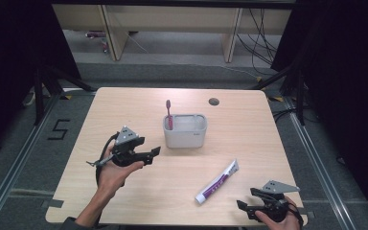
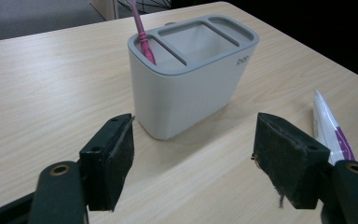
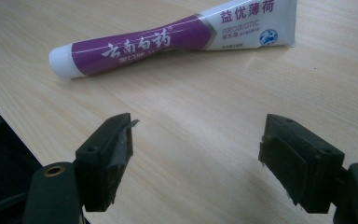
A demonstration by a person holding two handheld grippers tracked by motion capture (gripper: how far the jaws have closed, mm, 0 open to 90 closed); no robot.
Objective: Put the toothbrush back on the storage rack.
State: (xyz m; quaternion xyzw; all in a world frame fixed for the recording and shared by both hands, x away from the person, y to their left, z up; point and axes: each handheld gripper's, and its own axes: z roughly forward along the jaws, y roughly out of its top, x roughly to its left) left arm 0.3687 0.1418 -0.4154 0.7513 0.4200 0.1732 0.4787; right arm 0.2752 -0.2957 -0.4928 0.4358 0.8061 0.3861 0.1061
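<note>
Pink toothbrush [image 1: 168, 114] standing in end slot of grey holder [image 1: 185, 136], mid-table. Left gripper [image 1: 154, 152] beside holder, jaws wide, empty. Toothpaste tube [image 1: 217, 183] flat on table near right gripper [image 1: 247, 198], likewise wide, empty. Judged next: close right jaws on tube.

Left gripper [image 1: 154, 152] and right gripper [image 1: 245, 199] both held level, jaws apart, empty

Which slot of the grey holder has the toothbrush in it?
The narrow end slot of the holder, nearest the left tongs; the pink toothbrush stands there. The wide middle and far slots look empty.
</note>
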